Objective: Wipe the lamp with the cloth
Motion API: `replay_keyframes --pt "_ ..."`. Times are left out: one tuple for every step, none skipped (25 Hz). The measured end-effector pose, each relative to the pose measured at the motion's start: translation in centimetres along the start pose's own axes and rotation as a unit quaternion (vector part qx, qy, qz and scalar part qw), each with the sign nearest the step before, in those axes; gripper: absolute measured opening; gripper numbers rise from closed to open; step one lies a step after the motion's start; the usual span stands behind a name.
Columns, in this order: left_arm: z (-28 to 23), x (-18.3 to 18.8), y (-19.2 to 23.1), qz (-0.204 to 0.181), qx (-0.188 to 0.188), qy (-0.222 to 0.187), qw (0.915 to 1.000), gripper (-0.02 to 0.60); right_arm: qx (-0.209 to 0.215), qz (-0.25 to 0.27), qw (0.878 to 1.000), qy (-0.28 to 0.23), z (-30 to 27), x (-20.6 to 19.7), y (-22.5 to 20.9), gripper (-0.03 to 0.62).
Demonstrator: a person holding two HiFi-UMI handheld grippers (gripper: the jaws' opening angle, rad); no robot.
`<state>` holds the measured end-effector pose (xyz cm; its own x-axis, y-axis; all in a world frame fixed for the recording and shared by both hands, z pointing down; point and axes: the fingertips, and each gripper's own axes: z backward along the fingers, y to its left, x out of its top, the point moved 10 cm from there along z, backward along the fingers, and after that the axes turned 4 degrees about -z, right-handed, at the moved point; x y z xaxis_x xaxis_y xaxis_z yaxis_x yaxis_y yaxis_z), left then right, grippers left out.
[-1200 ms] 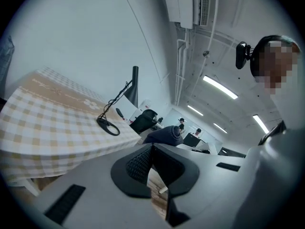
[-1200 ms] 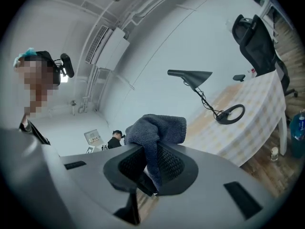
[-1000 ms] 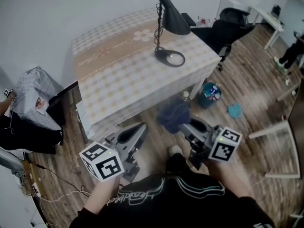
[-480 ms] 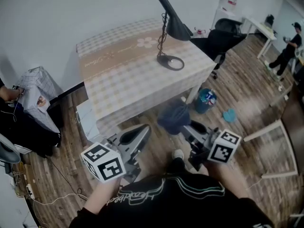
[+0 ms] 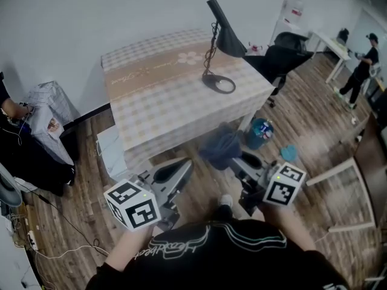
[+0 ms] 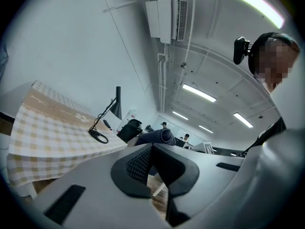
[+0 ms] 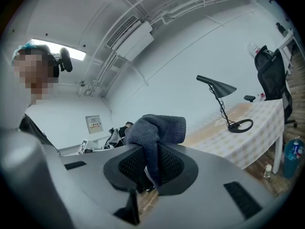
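A black desk lamp (image 5: 222, 32) with a ring base (image 5: 219, 84) stands on the far right part of the checked table (image 5: 157, 101). Both grippers hover low in front of the table, well short of the lamp. My right gripper (image 5: 233, 160) is shut on a dark blue cloth (image 5: 221, 145), which bunches above its jaws in the right gripper view (image 7: 157, 130); the lamp (image 7: 217, 87) shows beyond it. My left gripper (image 5: 181, 164) has its jaws closed together with nothing between them (image 6: 152, 149). From that view the lamp (image 6: 112, 109) is small and distant.
A black office chair (image 5: 284, 46) stands right of the table. A blue bag with bottles (image 5: 260, 128) and a teal item (image 5: 289, 153) lie on the wood floor. A white frame (image 5: 344, 186) is at right, a seated person (image 5: 24, 162) at left, another person (image 5: 363, 59) far right.
The head view has shifted so the table and lamp sit a little further right and higher. Both grippers keep their pose, and the cloth stays in the right one.
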<state>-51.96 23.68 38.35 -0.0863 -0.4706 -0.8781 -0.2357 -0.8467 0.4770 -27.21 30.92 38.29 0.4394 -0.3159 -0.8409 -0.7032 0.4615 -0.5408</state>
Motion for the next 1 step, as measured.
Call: replay_keyframes --pt "0.11 -0.26 -0.02 0.0 0.0 0.0 1.0 0.0 0.0 0.001 1.0 0.001 0.02 -0.23 -0.01 0.057"
